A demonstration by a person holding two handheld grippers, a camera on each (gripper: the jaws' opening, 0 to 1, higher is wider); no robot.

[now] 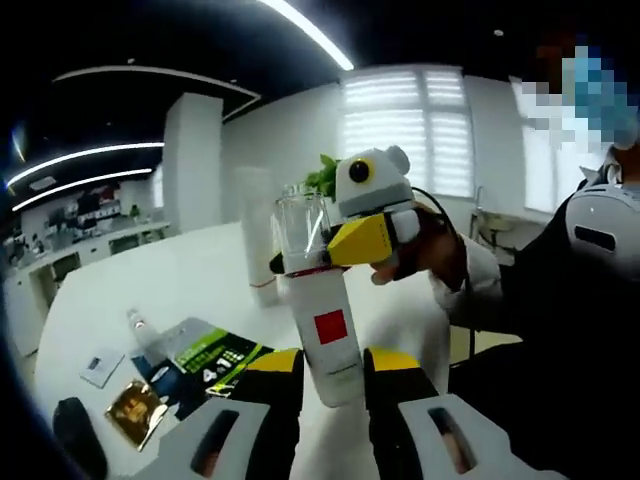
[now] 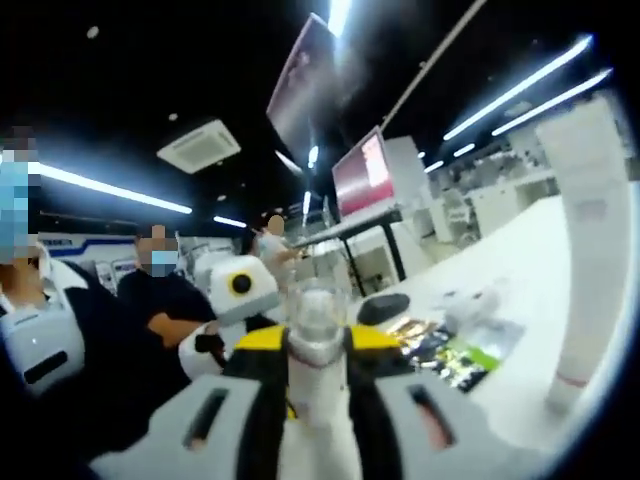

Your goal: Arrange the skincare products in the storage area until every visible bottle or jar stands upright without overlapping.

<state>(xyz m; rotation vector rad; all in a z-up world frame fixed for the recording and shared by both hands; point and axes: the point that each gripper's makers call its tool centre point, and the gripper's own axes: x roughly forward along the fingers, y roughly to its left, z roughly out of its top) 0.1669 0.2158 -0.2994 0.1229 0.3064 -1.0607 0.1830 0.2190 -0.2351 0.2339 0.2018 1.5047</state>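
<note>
While the left claw (image 1: 333,375) gripped the lower body of a white bottle (image 1: 328,330) bearing a red square label, holding it upright above the white surface (image 1: 190,275), the right claw (image 1: 345,245) was clamped on the bottle's clear cap (image 1: 300,225). On the surface lay a green-and-black packet (image 1: 205,362), a small gold sachet (image 1: 135,410) and a white card (image 1: 101,366). Seen from the right gripper view, a tall white tube (image 2: 595,250) stood upright on the surface near the packet (image 2: 450,355).
</note>
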